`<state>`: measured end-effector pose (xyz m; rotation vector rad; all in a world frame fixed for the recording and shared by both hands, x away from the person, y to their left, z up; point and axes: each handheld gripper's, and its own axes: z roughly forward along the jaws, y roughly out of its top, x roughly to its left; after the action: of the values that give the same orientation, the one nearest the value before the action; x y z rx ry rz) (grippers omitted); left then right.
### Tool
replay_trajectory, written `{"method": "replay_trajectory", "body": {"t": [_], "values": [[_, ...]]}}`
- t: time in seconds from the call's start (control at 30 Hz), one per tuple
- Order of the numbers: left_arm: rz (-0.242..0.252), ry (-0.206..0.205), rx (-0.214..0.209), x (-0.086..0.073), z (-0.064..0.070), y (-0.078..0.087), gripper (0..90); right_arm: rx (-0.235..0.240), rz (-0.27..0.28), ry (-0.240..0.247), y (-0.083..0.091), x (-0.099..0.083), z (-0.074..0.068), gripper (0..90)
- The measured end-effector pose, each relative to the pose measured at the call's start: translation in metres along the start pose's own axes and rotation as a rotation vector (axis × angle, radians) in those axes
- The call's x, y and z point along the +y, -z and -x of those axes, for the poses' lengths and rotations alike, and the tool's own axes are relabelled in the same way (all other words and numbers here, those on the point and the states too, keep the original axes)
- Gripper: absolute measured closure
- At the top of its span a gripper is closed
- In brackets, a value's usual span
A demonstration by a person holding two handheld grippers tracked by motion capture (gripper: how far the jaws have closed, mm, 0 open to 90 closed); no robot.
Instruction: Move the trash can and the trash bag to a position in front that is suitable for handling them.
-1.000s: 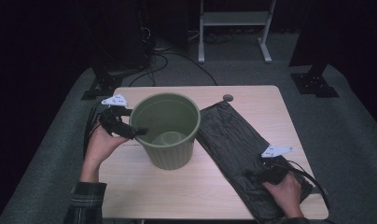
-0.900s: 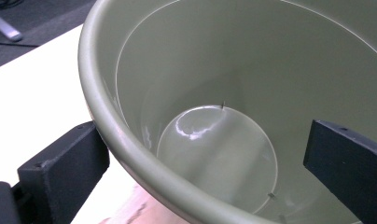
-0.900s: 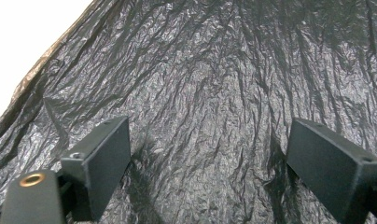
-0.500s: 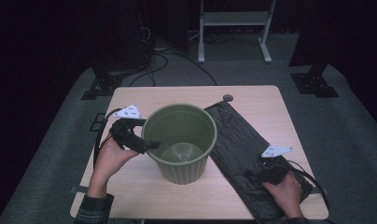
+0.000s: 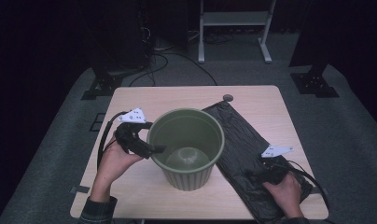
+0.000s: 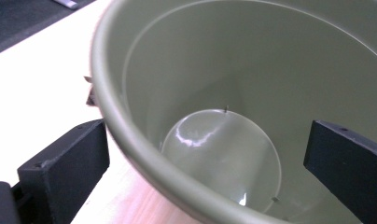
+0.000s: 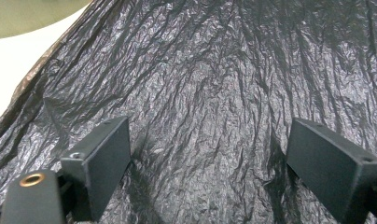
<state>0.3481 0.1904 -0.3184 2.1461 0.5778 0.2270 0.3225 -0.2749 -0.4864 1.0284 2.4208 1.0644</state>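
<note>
Presently, green bin (image 5: 186, 149) upright near middle of tabletop (image 5: 177, 95), touching the black plastic bag (image 5: 242, 149) spread flat to its right. Left tongs (image 5: 155, 148) straddle the bin's near-left rim, one jaw outside, one inside; jaws wide, not clamped. Right tongs (image 7: 205, 163) spread wide, low over crinkled bag near its front end, gripping nothing.
</note>
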Motion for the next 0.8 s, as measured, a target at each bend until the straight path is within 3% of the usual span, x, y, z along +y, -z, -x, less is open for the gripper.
{"method": "replay_trajectory", "body": {"t": [0.33, 0.6, 0.8], "values": [[0.075, -0.001, 0.052, 0.005, 0.005, 0.036, 0.0, 0.0, 0.0, 0.0, 0.0, 0.0, 0.0, 12.3], [0.08, -0.003, 0.08, -0.014, 0.024, 0.062, 0.0, 0.001, -0.001, 0.001, 0.0, 0.0, 0.0, 11.8], [0.07, -0.007, 0.095, -0.036, 0.035, 0.064, 0.0, 0.004, -0.002, 0.003, 0.0, 0.0, 0.0, 11.1]]}}
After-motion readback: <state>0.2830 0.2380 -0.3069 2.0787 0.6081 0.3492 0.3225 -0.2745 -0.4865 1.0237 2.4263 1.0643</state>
